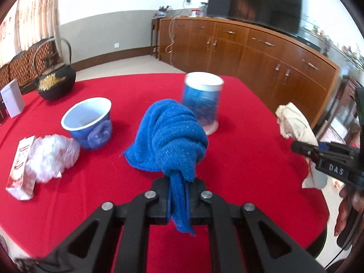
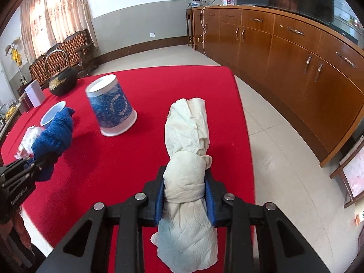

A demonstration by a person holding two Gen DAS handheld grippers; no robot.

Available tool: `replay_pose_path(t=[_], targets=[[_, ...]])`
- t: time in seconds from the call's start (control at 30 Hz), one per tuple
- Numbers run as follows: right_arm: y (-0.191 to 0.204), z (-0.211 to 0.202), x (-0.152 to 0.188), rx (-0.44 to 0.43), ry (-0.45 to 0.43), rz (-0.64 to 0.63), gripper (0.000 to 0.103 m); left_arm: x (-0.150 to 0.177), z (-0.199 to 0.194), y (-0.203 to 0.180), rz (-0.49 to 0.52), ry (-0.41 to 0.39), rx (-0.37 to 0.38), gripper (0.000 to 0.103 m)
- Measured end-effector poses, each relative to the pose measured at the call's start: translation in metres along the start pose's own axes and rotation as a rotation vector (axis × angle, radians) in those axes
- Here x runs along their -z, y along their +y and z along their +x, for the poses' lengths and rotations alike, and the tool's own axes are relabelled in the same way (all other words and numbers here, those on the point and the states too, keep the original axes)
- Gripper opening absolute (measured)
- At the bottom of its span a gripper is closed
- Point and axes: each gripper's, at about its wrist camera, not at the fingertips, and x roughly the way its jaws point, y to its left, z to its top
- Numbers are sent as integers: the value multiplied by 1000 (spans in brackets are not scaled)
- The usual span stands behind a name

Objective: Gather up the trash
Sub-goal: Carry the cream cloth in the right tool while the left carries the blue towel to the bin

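Both pinched wads (image 1: 173, 134) (image 2: 188, 159) lengthwise along the fingers.

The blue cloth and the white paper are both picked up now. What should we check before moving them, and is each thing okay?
1. Left gripper pinching the blue cloth: ok.
2. Right gripper squeezing the white paper wad: ok.
3. Tall blue-patterned bin open on top for dropping: ok.
4. Bin standing steady: cannot tell, blurred.
5. Other trash left: not ok, the plastic bag and wrapper lie on the red tablecloth.
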Motion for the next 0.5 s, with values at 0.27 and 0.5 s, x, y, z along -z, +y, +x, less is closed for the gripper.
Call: replay_pose_path(t=[0.27, 0.5], targets=[[-2, -57, 37, 14, -35, 28, 32, 16, -32, -36, 47, -24, 41, 10], [-4, -97, 71, 25, -61, 46, 32, 30, -54, -50, 56, -26, 57, 10]])
